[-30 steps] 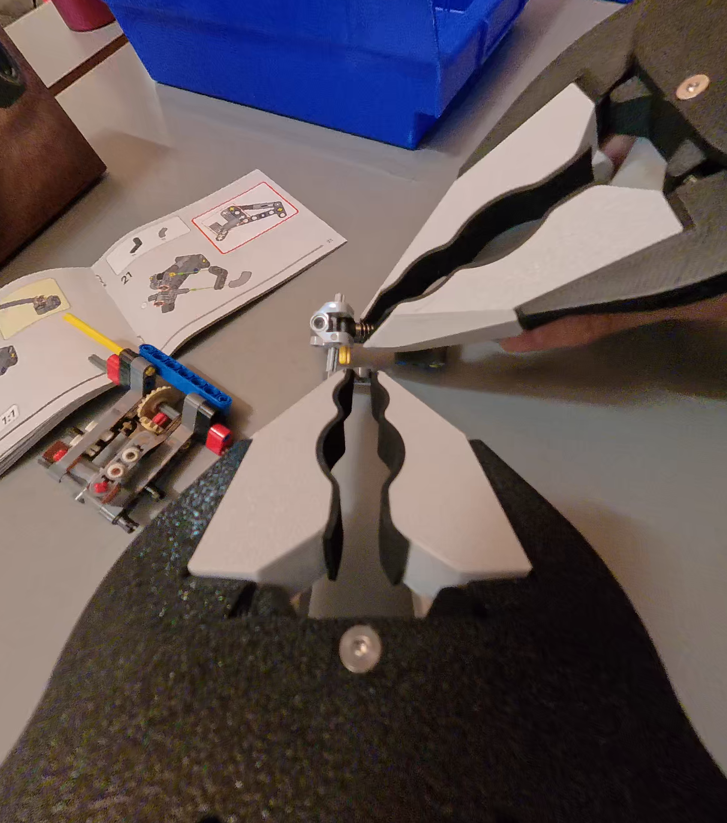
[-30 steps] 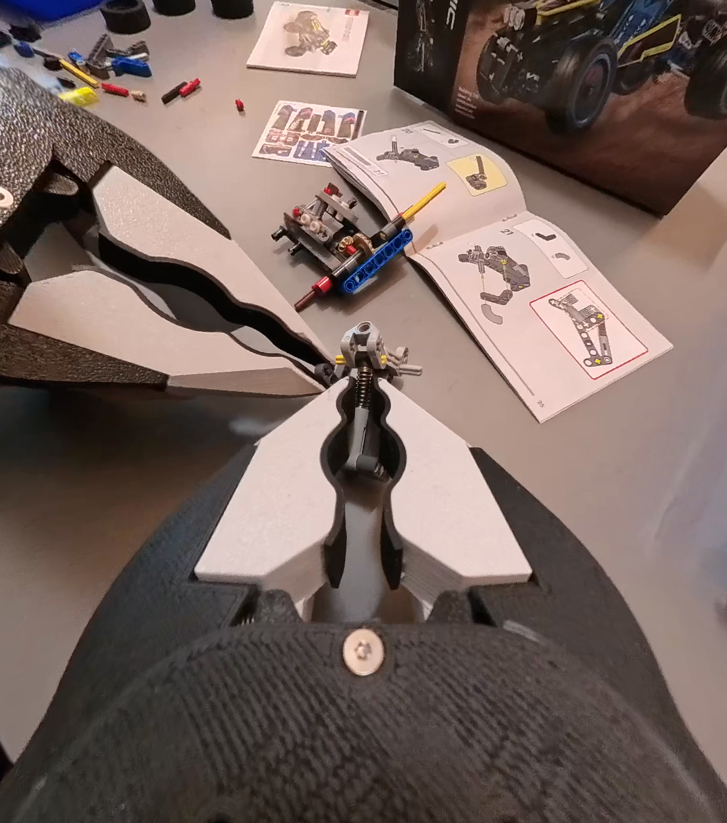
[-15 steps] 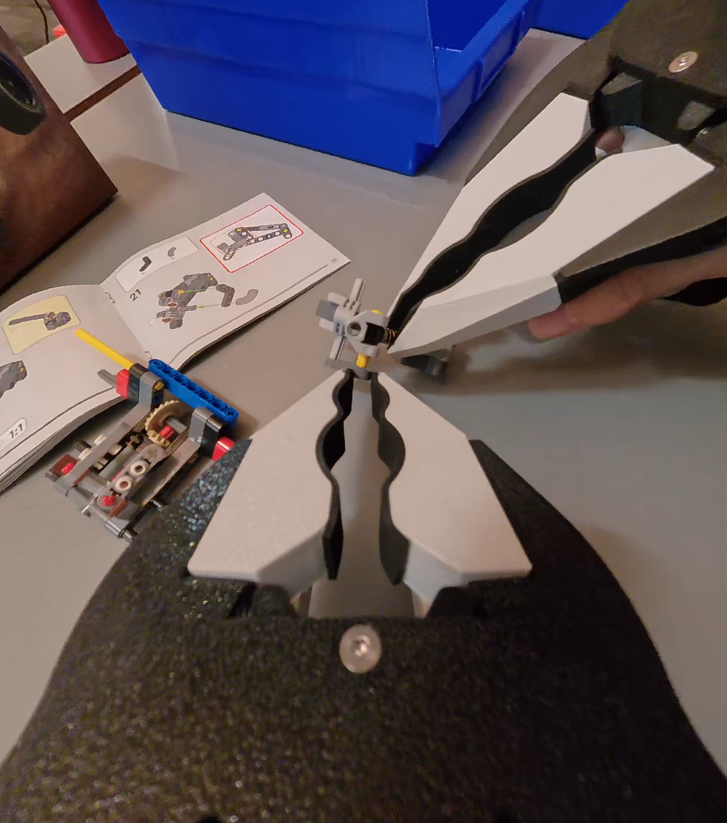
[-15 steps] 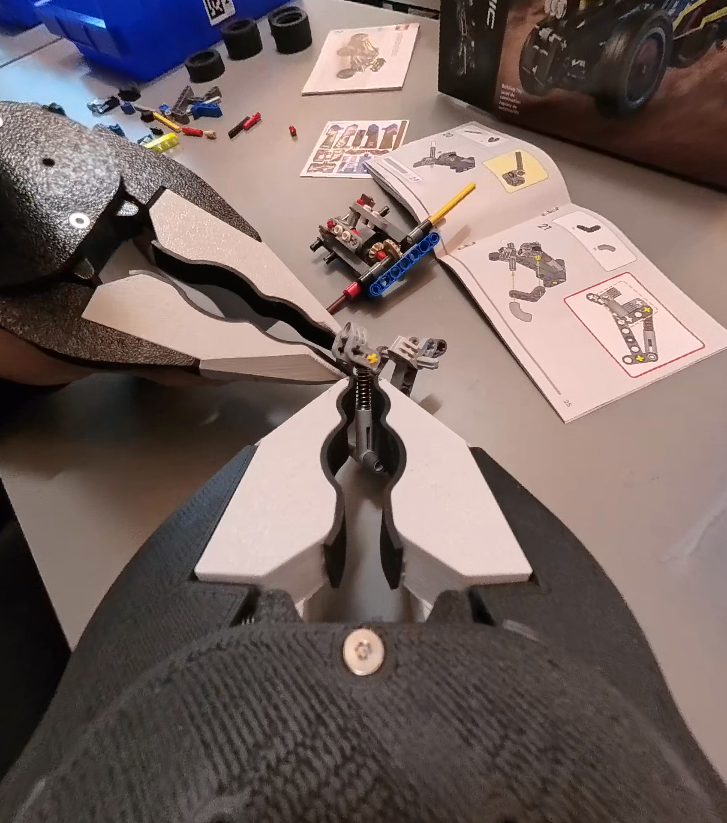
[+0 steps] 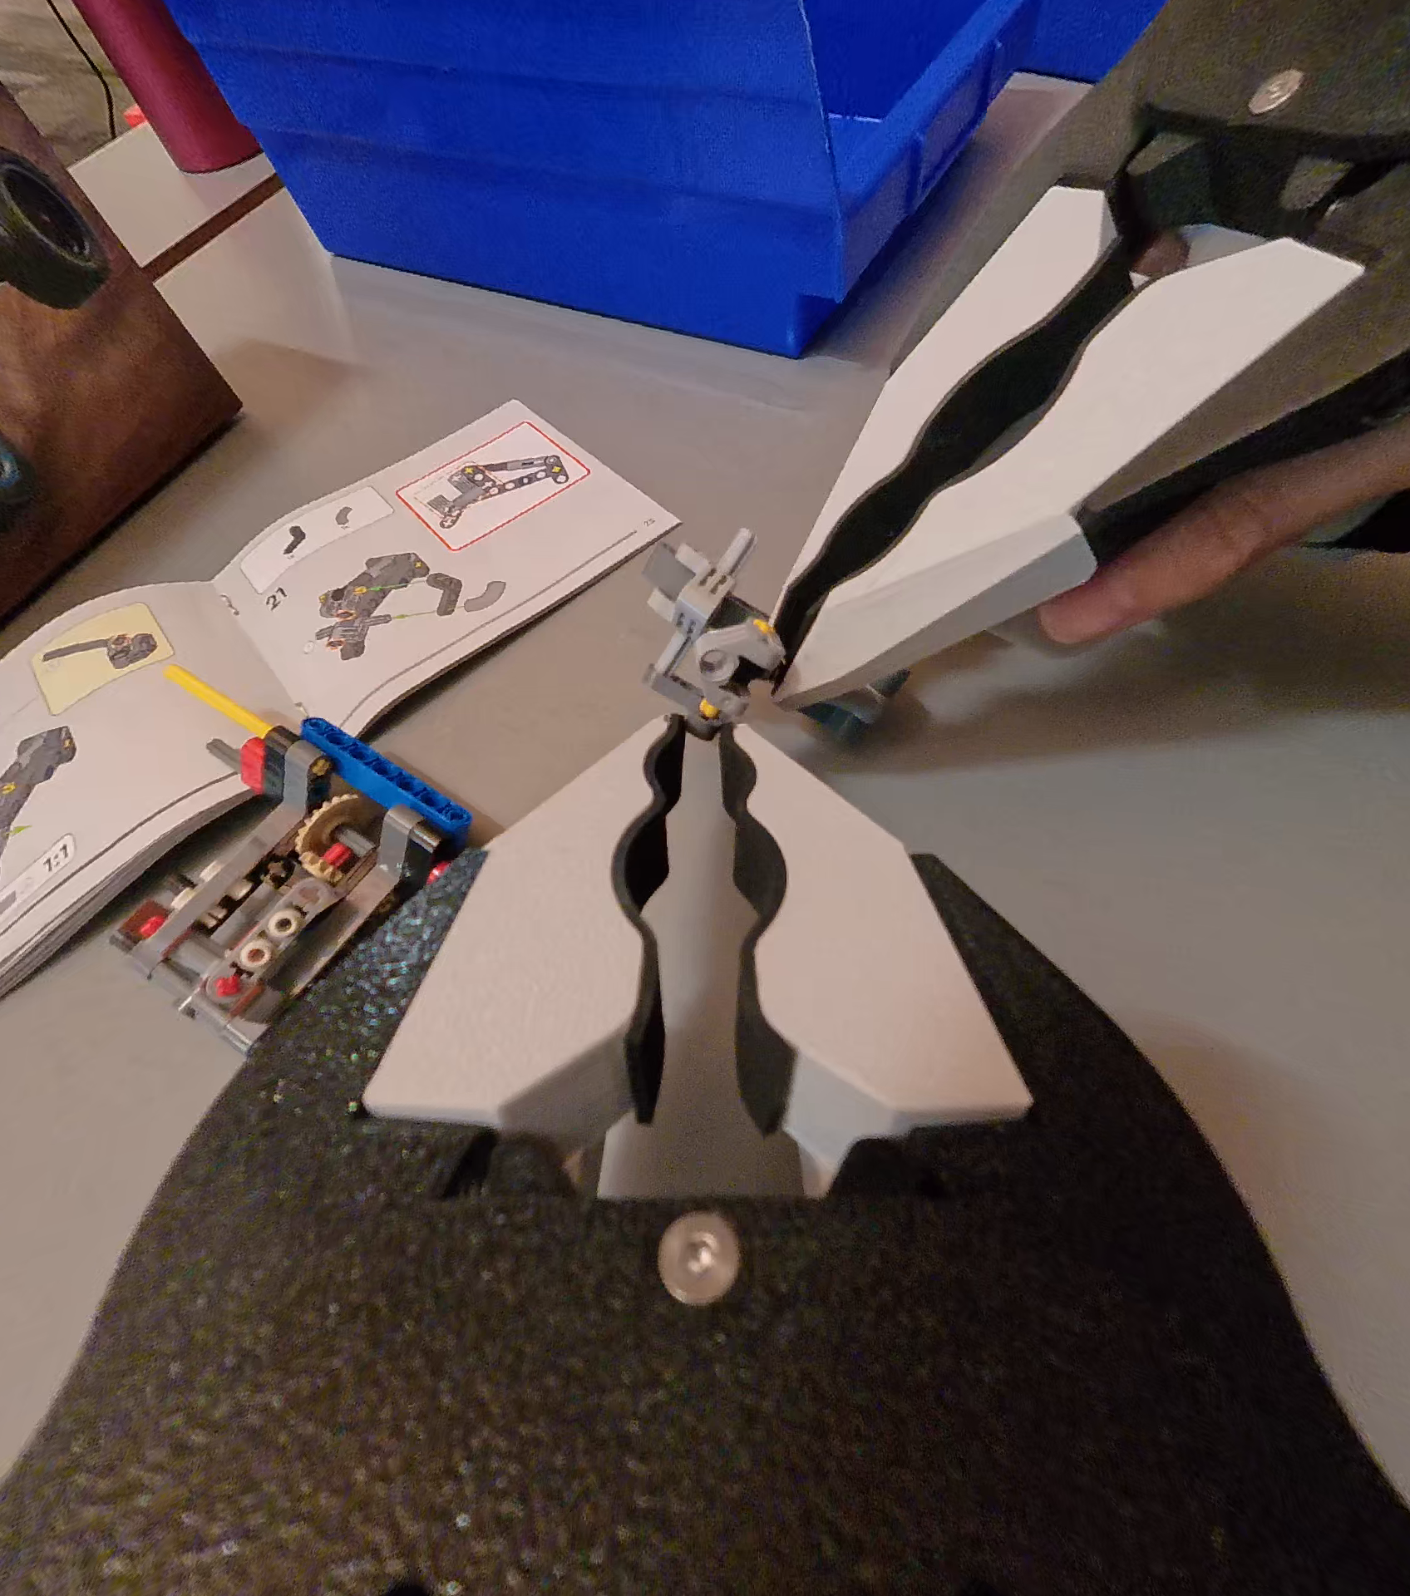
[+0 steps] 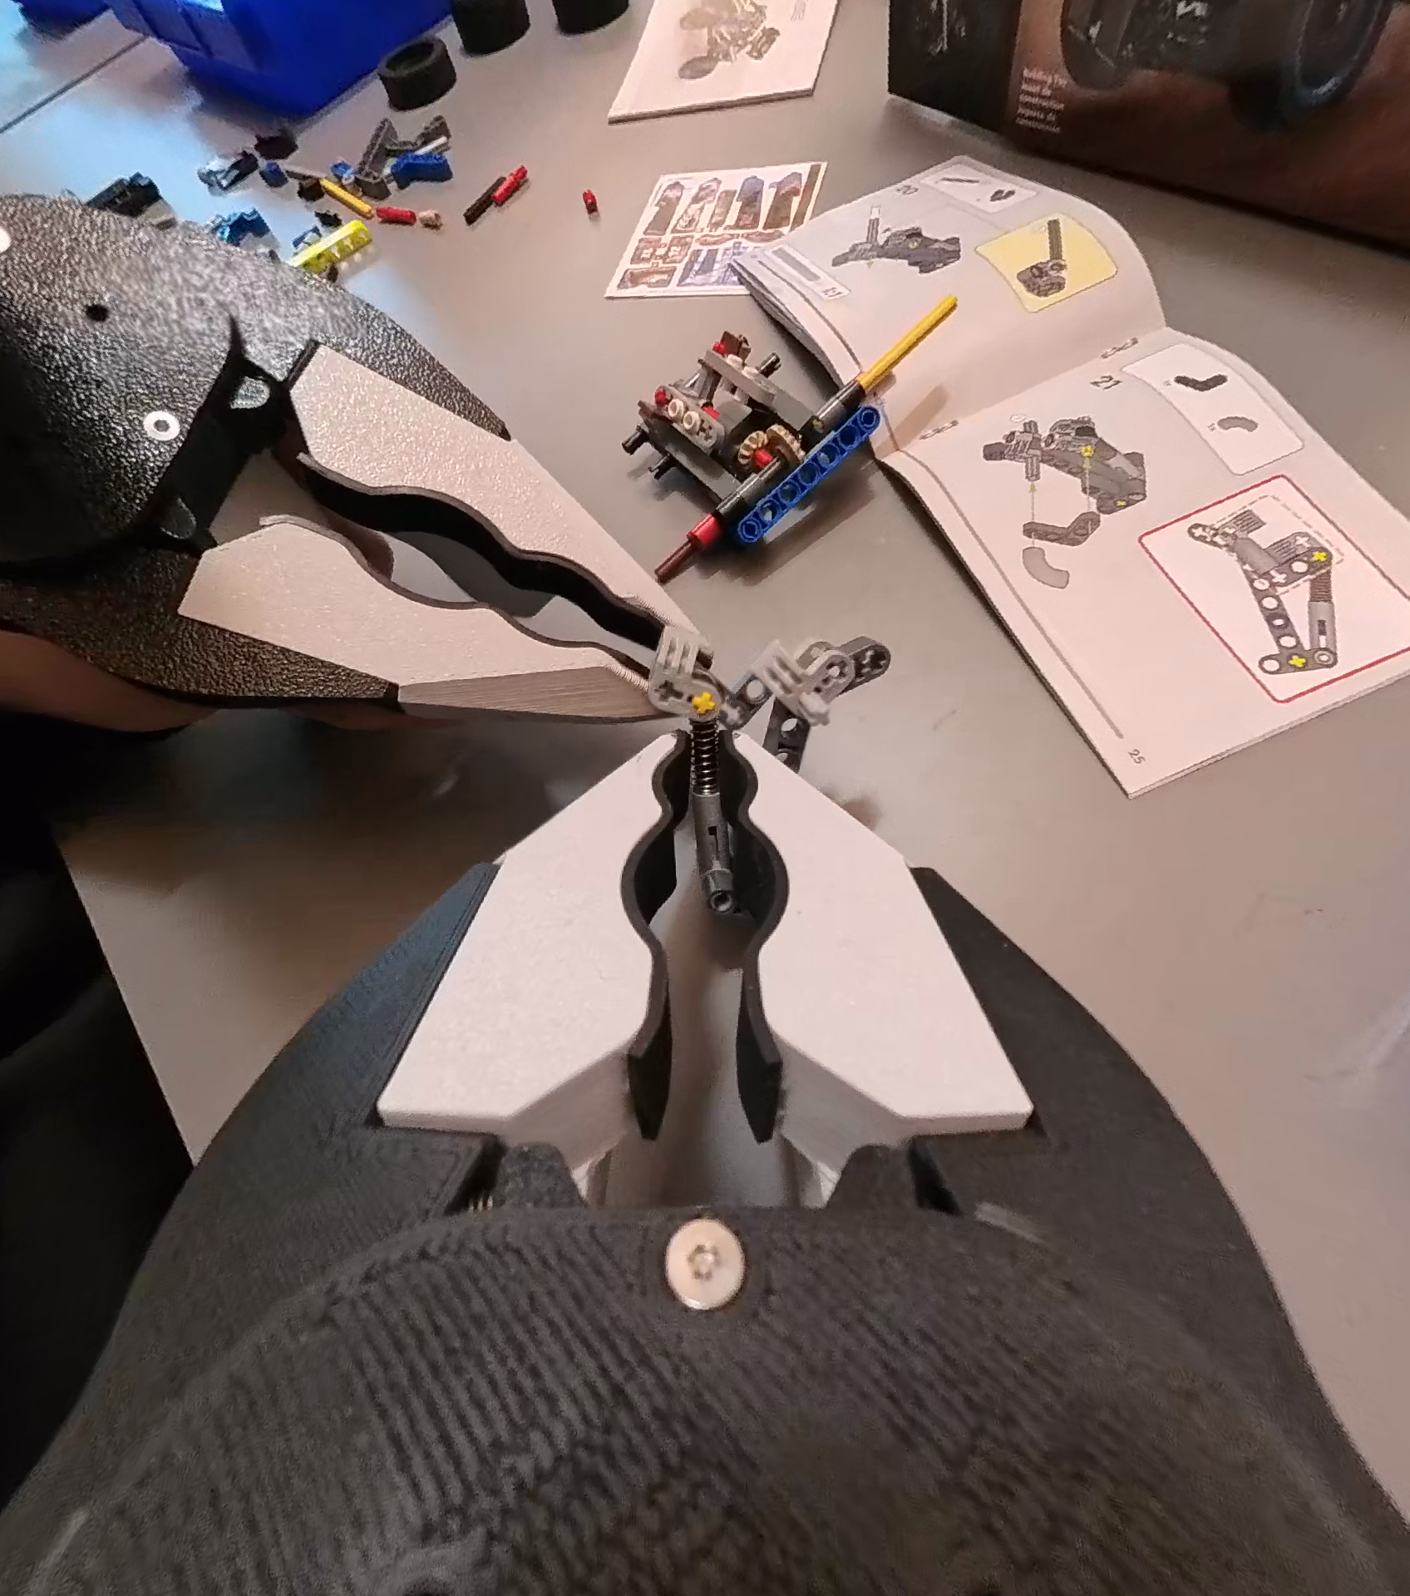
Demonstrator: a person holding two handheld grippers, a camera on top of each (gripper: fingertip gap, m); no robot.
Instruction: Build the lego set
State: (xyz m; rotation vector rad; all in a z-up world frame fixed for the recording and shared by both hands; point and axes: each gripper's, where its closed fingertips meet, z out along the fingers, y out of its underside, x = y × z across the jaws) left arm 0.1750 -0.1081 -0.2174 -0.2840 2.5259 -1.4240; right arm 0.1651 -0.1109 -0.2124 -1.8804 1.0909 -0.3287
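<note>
A small grey lego assembly point(image 5: 706, 635) hangs above the grey table between both grippers. My left gripper point(image 5: 697, 730) is shut on its light grey connector point(image 6: 674, 669); it comes in from the left in the right wrist view point(image 6: 671, 687). My right gripper point(image 6: 706, 747) is shut on the assembly's shock absorber point(image 6: 710, 812), whose spring sits between the fingertips. It shows at the upper right in the left wrist view point(image 5: 779, 682). A dark grey beam point(image 6: 788, 734) and more connectors stick out to the right of the assembly.
A chassis sub-build with a blue beam point(image 6: 753, 449) point(image 5: 296, 872) lies by the open instruction booklet point(image 6: 1116, 518) point(image 5: 166, 691). Loose pieces point(image 6: 339, 199), tyres point(image 6: 421, 73), a sticker sheet point(image 6: 719, 229), the set box point(image 6: 1246, 86) and a blue bin point(image 5: 598, 129) stand farther back. Left and right tips are no more than a few centimetres apart.
Both grippers have kept their hold while the assembly turned. Its connectors and dark beam have swung out to the right of the right gripper's tips. The right gripper has moved to the right.
</note>
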